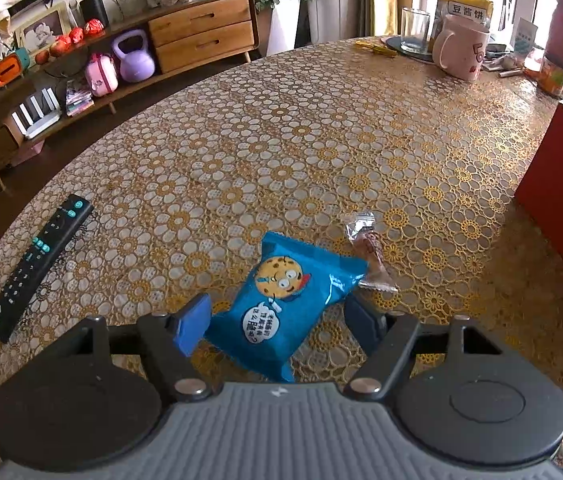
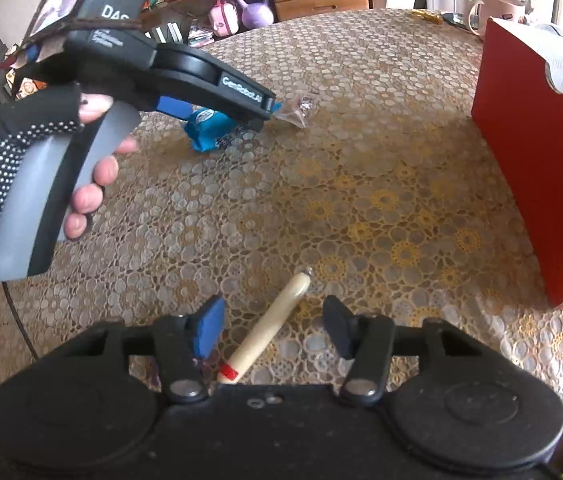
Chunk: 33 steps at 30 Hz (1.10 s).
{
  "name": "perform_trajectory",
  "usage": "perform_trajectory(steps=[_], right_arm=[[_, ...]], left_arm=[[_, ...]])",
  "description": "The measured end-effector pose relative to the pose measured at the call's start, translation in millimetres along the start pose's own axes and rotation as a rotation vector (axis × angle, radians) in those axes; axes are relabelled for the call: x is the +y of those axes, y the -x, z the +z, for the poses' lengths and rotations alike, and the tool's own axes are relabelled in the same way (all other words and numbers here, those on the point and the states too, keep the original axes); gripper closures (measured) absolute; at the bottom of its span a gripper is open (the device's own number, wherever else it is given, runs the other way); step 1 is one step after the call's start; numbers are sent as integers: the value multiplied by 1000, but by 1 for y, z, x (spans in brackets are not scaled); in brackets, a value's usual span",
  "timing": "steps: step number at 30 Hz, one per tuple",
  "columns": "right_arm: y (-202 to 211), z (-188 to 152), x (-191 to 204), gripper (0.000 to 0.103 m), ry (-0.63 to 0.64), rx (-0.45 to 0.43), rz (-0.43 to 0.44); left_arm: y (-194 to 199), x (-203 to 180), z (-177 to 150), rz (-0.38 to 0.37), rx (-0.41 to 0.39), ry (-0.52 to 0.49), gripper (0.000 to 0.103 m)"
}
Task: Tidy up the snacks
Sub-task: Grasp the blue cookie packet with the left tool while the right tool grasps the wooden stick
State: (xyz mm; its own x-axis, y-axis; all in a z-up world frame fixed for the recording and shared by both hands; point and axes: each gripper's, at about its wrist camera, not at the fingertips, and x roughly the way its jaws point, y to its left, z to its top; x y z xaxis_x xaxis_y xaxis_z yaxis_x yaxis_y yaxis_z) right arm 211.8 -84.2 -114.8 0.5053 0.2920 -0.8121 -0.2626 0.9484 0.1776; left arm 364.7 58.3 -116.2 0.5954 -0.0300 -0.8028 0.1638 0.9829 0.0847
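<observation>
Straddling a blue cookie packet (image 1: 281, 304), left gripper (image 1: 277, 320) jaws seemingly touching it

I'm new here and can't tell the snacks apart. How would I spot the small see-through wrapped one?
Start at the round table with the gold flower-pattern cover. Near its front lies a blue cookie packet with a cartoon cookie face. The clear-wrapped snack lies at that packet's right corner: small, with a crinkly transparent wrapper and a brownish treat inside.
</observation>
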Motion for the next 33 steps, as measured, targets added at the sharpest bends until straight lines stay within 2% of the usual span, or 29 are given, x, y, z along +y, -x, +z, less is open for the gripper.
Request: perform_trajectory(steps=[2,5,7,17,28,33], right_arm=[[-1,1,1,57,1,5,-3],[0,2,3,62,13,7,-20],[-1,2,2,74,6,12,-15],[4,1,-5,93,-23,9,2],[28,2,-29,95,-60,-29,-2],[45,4,-41,96,-79,-55,12]], left_arm=[[-3,-1,0,4,7,-14,46],[-7,0,0,-3,21,-23,55],[-8,2,-1,-8,19,-13,56],[0,10,-7,-32,-24,64,70],[39,6,-23,-81,-33,167,70],[64,-8,-33,-102,-40,174,70]])
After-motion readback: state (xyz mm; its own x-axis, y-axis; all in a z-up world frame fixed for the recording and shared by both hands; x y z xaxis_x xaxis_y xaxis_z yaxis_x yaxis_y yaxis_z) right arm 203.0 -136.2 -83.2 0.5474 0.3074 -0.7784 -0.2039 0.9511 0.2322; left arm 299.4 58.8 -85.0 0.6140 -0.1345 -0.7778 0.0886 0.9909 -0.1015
